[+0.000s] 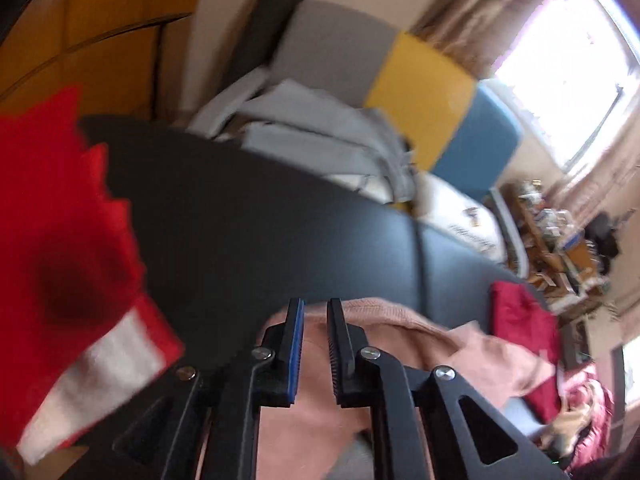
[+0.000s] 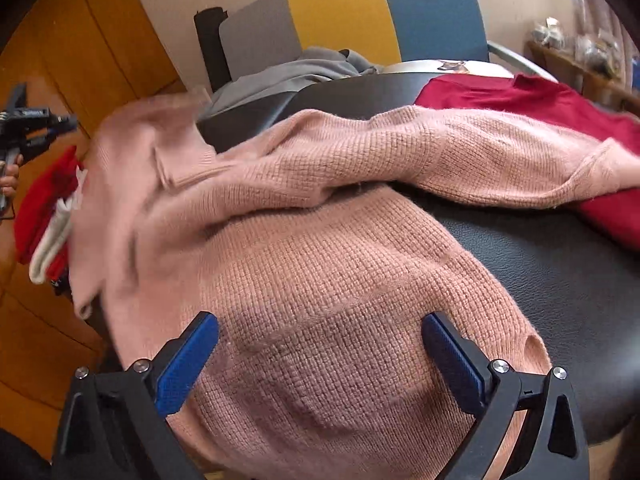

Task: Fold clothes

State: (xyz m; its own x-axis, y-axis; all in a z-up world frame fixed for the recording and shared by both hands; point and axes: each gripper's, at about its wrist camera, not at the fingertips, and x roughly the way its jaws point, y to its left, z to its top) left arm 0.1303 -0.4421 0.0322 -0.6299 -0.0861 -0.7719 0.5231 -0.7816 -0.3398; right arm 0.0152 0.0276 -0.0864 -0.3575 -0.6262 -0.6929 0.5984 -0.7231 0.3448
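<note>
A pink knit sweater (image 2: 320, 248) lies crumpled over the near side of the black table (image 2: 540, 248), one sleeve stretched to the right and its left part hanging off the edge, blurred. My right gripper (image 2: 320, 344) hovers wide open just over the sweater's body, nothing between its blue pads (image 2: 184, 364). My left gripper (image 1: 315, 304) shows only a narrow gap between its fingers, with nothing in it. The pink sweater (image 1: 400, 340) lies below and beyond it. In the right wrist view the left gripper (image 2: 60, 124) is held in a hand off the table's left end, apart from the sweater.
A red and white garment (image 1: 60, 240) lies at the table's left end. A dark red garment (image 2: 520, 96) is spread at the far right. Behind the table a grey, yellow and blue chair (image 2: 340, 12) holds grey clothes (image 2: 288, 72). A cluttered shelf (image 1: 560, 240) stands by the window.
</note>
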